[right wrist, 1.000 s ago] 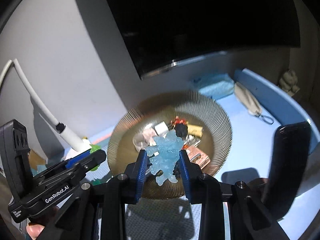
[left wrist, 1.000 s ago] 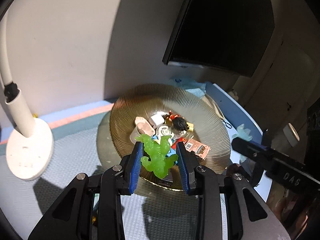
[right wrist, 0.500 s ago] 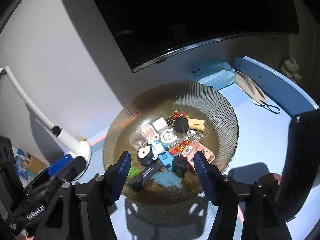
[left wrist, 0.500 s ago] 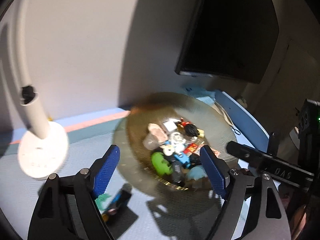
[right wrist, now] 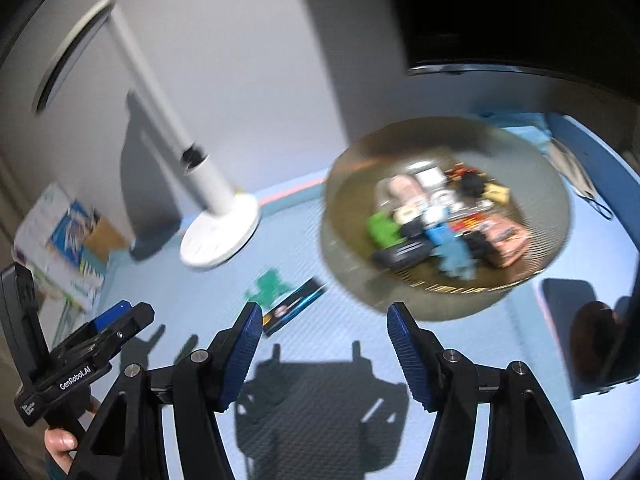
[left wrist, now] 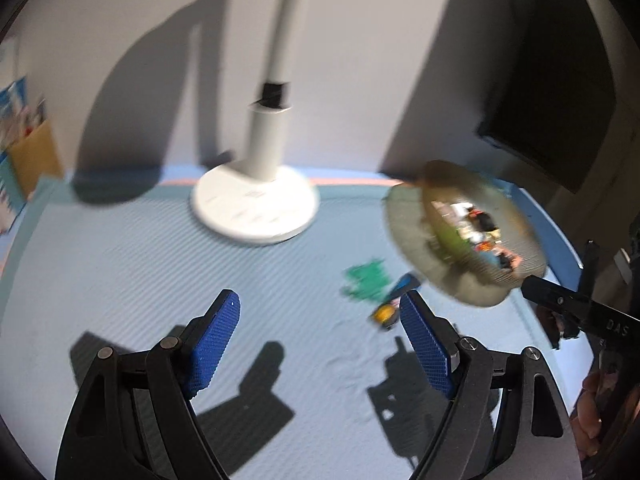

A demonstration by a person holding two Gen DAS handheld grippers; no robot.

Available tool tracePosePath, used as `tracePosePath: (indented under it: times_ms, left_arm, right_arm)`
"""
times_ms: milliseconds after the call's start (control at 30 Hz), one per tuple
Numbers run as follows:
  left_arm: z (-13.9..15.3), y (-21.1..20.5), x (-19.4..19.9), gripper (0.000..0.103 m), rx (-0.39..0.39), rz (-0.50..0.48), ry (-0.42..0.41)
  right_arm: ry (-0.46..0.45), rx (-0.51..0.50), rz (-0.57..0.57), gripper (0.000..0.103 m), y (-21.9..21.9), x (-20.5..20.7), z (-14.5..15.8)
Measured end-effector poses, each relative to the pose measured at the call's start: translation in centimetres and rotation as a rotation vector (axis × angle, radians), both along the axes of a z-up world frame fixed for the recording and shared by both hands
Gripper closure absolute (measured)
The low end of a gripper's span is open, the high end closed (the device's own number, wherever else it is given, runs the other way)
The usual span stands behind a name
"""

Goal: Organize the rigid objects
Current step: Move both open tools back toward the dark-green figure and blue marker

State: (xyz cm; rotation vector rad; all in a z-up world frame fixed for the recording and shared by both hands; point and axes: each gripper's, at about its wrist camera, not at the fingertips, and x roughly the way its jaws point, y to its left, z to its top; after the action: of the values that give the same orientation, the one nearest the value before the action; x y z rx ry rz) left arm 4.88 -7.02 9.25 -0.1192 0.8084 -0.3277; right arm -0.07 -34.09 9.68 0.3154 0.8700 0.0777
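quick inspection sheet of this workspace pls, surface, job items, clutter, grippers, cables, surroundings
surface: light blue textured mat, shadows on it
job's things: ribbed bowl heaped with small toys; green toy and dark flat card lie on the mat outside it
clutter: white lamp base; grey pouch behind the bowl
grippers: left gripper open, empty; right gripper open, empty
cables: nothing seen
surroundings: grey wall, dark monitor, boxes at far left

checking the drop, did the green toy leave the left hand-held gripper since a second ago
Yes. The green toy now lies inside the ribbed bowl, and the left hand-held gripper stands empty.
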Motion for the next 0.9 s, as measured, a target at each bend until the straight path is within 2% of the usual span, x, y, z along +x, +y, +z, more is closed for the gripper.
tracePosePath:
  times_ms: [100, 233, 433, 533, 567, 667, 900]
  left_arm:
    - [-1.9, 1.4, -0.1, 0.022, 0.037, 0.033, 0.022]
    - [-3.8, 1.3, -0.3, 0.022, 0.08, 0.026, 0.029]
    - [-6.1, 0.7, -0.1, 0.022, 0.12, 0.035, 0.03]
    - [-6.5, 0.6, 0.0, 0.022, 0.136, 0.051, 0.029]
    - [-6.4, 0.7, -0.1, 0.022, 0.133, 0.056, 0.017]
    - [-6.3, 0.7, -0.4, 0.022, 0.142, 0.063, -0.002]
    - [-6.3, 0.7, -0.4, 0.022, 0.138, 0.05, -0.003]
  right_arm:
    - [0.011, -0.008, 0.032, 0.04, 2.2, 0.4, -1.4]
    - [0.039, -0.045, 0.06, 0.04, 4.4, 0.8, -4.2]
    - [0.061, -0.163, 0.071, 0.04, 5.8, 1.2, -7.8]
    - [0.087, -0.172, 0.064, 0.039, 5.6, 1.3, -9.2]
    - [0.086, -0.179, 0.061, 0.039, 5.7, 1.4, -9.2]
    - [0.069, -0.198, 0.051, 0.021, 5.7, 1.3, -9.0]
    - [0.083, -0.204, 0.06, 0.021, 6.0, 1.6, -9.1]
